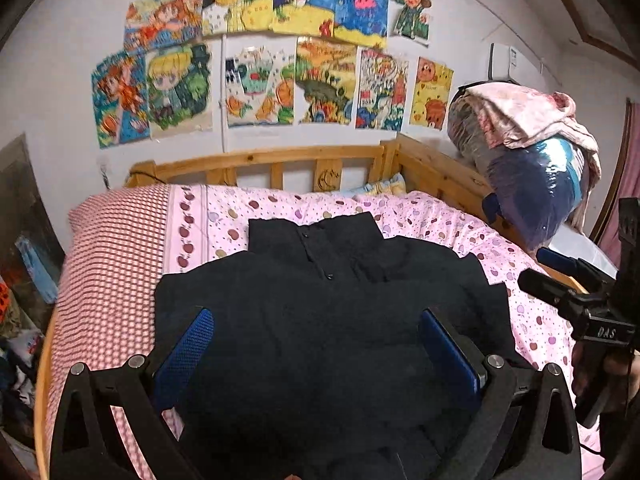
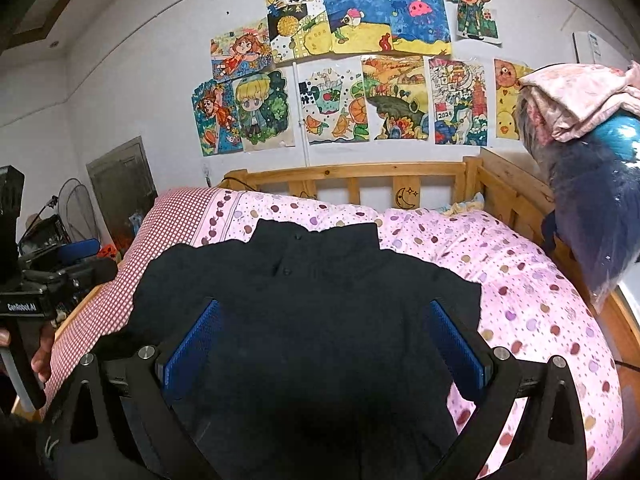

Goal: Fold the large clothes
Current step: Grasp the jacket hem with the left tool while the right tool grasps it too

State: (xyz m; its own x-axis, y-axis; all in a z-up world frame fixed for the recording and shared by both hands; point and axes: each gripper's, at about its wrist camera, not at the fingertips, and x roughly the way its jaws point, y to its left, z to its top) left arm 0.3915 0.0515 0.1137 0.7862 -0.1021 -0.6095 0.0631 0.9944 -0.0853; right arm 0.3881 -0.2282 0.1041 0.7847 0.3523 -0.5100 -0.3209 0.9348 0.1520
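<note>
I see both my left gripper (image 1: 316, 344) and right gripper (image 2: 324, 336) spread wide, holding nothing; the black garment (image 1: 332, 320) lies on the pink quilt (image 1: 532, 320) (sleeves apparently tucked in); further folds likely remain.

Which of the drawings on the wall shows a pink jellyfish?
The blue and yellow sea drawing in the top row, second from the right end. Only it has a pink jellyfish on blue water; its neighbour on the right shows a red-haired figure.
</note>
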